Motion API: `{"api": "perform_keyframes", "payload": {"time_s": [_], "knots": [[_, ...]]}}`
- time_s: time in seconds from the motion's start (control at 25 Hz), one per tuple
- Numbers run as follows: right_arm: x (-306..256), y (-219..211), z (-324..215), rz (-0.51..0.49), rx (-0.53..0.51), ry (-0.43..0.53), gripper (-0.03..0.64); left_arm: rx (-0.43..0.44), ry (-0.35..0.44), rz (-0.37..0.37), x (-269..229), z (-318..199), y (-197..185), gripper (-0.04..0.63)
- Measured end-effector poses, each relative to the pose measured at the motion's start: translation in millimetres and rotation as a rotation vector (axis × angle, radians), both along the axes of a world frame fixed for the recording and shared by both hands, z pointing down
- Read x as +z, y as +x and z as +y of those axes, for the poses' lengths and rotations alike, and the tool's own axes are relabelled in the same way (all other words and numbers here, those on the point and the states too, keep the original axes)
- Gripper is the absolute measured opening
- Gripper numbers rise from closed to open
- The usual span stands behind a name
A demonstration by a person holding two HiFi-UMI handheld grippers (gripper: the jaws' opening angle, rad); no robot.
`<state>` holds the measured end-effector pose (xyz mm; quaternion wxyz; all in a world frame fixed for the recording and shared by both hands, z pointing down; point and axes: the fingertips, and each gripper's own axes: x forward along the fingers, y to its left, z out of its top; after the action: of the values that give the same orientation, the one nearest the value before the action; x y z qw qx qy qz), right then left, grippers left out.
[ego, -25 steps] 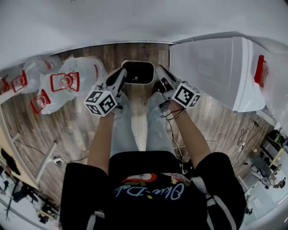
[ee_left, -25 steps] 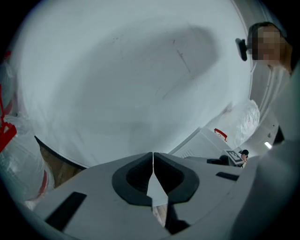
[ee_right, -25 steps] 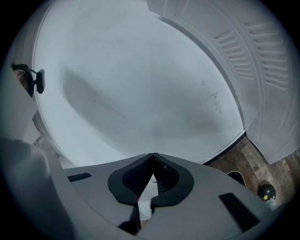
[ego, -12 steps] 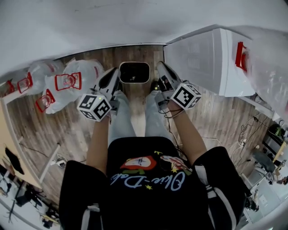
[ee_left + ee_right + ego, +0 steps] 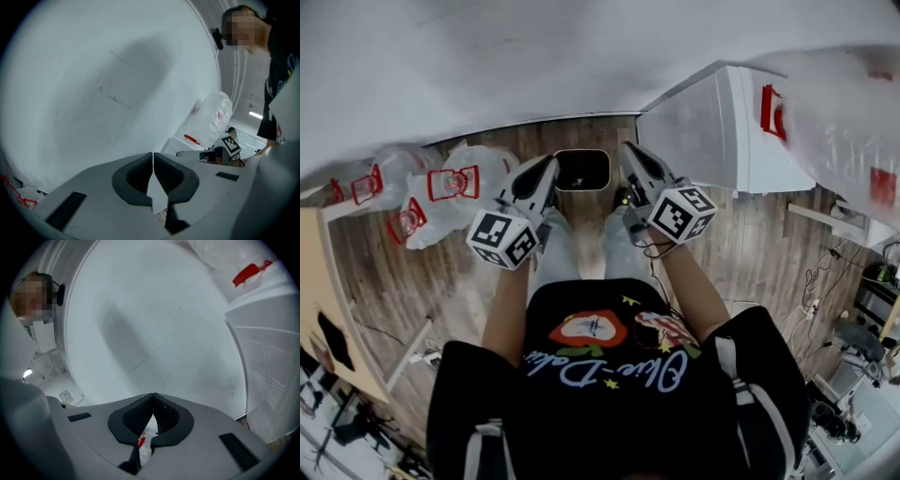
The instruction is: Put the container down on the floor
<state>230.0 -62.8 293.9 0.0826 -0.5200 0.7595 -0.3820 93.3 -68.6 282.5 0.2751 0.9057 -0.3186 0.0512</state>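
Note:
The container (image 5: 582, 170), a white bin with rounded corners and a dark inside, stands upright on the wooden floor by the wall, just ahead of the person's feet. In the head view my left gripper (image 5: 550, 165) hangs above its left side and my right gripper (image 5: 627, 152) above its right side, neither touching it. Both point forward at the white wall. In the left gripper view the left gripper (image 5: 153, 153) has its jaws together with nothing between them. The right gripper (image 5: 153, 395) is the same in its own view.
A white ribbed cabinet (image 5: 712, 141) stands at the right with a clear plastic bag (image 5: 834, 112) with red handles on top. More clear bags (image 5: 441, 187) lie at the left by the wall. Cables (image 5: 820, 272) trail at the right, a wooden tabletop (image 5: 319, 300) at the left.
Both grippers have drawn up and back from the container's sides. The container stays on the floor and looks smaller and farther off as the head view rises.

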Motion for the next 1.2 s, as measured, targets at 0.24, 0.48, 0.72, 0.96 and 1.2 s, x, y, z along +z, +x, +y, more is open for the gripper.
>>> {"api": "perform_keyframes", "payload": {"time_s": [0.24, 0.48, 0.72, 0.96, 1.2], "knots": [[-34.8, -8.7, 8.4, 0.032, -0.027, 0.03, 0.0, 0.021, 0.034, 0.013, -34.2, 3.0, 2.2, 0.008], [-65.6, -13.2, 4.4, 0.038, -0.042, 0.092, 0.0, -0.024, 0.053, 0.032, -58.8, 1.4, 0.2, 0.008], [-96.3, -14.4, 2.2, 0.051, -0.047, 0.159, 0.0, -0.006, 0.104, 0.009, -81.2, 7.6, 1.4, 0.009], [-119.2, -17.4, 5.2, 0.06, -0.058, 0.202, 0.0, -0.004, 0.151, 0.069, -111.8, 15.4, 7.5, 0.009], [-133.1, -17.6, 9.2, 0.095, -0.074, 0.233, 0.0, 0.032, 0.212, 0.065, -134.4, 22.7, 20.1, 0.008]]}}
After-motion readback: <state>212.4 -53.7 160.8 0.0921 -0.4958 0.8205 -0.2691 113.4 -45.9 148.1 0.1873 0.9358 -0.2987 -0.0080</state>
